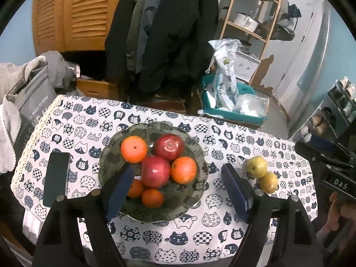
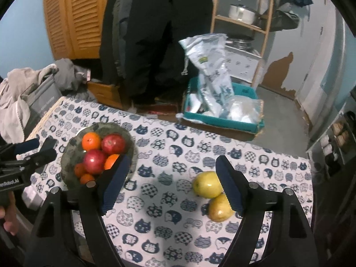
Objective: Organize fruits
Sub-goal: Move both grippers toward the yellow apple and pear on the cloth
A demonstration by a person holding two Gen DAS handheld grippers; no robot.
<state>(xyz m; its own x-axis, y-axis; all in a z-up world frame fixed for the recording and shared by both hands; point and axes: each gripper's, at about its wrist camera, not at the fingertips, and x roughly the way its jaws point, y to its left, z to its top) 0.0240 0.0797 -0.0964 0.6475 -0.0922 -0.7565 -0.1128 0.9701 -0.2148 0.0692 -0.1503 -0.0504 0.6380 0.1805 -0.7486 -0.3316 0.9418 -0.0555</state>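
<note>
A dark patterned bowl on the cat-print tablecloth holds two red apples and several oranges. Two yellow fruits lie on the cloth to the right of the bowl, touching each other. My left gripper hangs open above the bowl's near side, nothing between its blue pads. Open and empty too, my right gripper hovers over bare cloth, its right pad in front of the yellow fruits. Each gripper shows at the edge of the other's view.
A dark phone lies on the cloth left of the bowl. Beyond the table's far edge stand a teal crate with plastic bags, hanging dark coats and a wooden shelf. A grey bag with clothes sits at the left.
</note>
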